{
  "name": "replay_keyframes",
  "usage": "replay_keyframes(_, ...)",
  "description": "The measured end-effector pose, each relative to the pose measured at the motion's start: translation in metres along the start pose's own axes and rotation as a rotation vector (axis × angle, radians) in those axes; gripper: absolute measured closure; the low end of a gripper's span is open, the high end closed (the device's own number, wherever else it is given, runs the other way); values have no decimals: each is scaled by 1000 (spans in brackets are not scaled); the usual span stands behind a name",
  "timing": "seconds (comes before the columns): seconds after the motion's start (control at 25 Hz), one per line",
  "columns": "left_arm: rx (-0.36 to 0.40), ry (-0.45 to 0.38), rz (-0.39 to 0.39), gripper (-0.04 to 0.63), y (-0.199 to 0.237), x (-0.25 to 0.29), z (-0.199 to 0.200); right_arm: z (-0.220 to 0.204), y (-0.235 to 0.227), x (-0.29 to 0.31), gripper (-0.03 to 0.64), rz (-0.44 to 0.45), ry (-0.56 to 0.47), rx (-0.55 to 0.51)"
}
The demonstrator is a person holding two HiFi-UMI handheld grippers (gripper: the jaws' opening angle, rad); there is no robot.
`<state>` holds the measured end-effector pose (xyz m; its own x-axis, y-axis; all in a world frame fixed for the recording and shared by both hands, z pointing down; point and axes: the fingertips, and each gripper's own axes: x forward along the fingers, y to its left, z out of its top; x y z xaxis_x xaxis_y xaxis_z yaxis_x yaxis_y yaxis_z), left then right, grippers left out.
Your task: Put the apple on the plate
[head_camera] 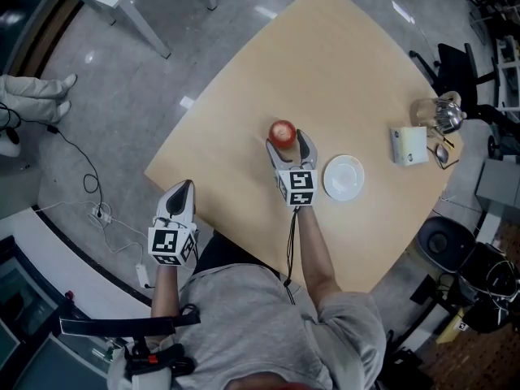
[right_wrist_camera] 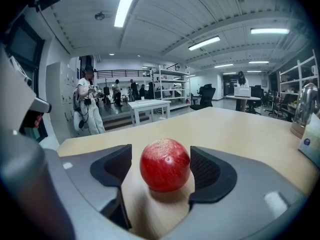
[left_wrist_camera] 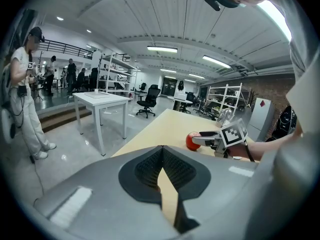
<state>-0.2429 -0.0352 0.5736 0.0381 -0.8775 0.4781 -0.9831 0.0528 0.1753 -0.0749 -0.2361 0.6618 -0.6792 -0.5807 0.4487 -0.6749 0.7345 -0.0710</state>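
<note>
Apple (right_wrist_camera: 165, 171): round, no clear long axis, on tabletop (head_camera: 325, 71)
Right tongs (head_camera: 287, 142): wide, apple between
Left tongs (left_wrist_camera: 161, 149): closed, empty

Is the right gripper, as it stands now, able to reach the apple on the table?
Probably yes: the right gripper has its open jaws on either side of the apple, which sits on the table; nothing blocks them.

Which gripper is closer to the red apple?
Right. The right gripper has its jaws open on either side of the apple. The left gripper is back at the edge of the table, jaws together, well away.
</note>
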Motion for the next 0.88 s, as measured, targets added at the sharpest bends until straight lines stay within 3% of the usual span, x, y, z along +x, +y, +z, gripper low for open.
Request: replay_keyframes(0.88, -3, 4, 10, 576, 2, -3, -3, -2, -4, 3, 302, -34, -5, -11)
